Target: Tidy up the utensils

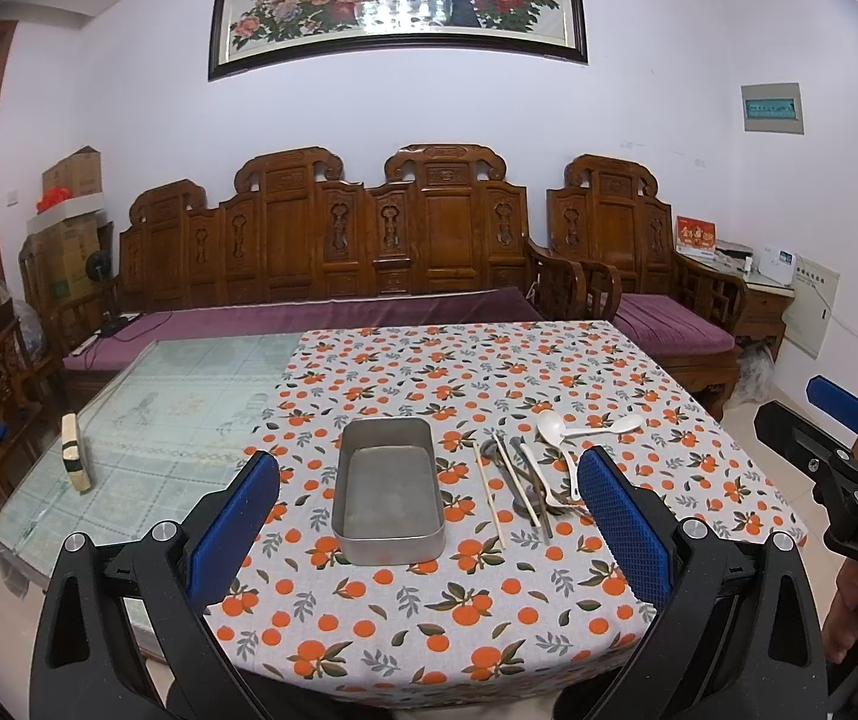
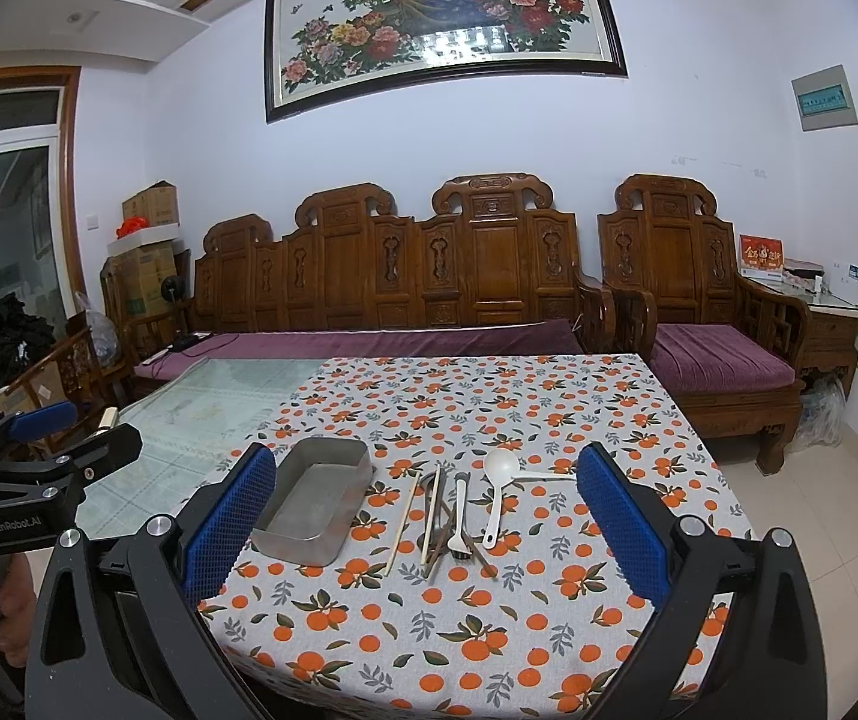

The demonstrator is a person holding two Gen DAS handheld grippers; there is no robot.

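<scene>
An empty metal tray sits on the orange-patterned tablecloth. To its right lies a loose pile of utensils: a pale chopstick, dark metal utensils and white spoons. My left gripper is open and empty, held above the table's near edge in front of the tray. My right gripper is open and empty, in front of the utensils. Each gripper shows at the edge of the other's view.
A glass-topped table part lies left of the cloth, with a small block on it. A carved wooden sofa with purple cushions stands behind the table. Boxes are stacked at the far left.
</scene>
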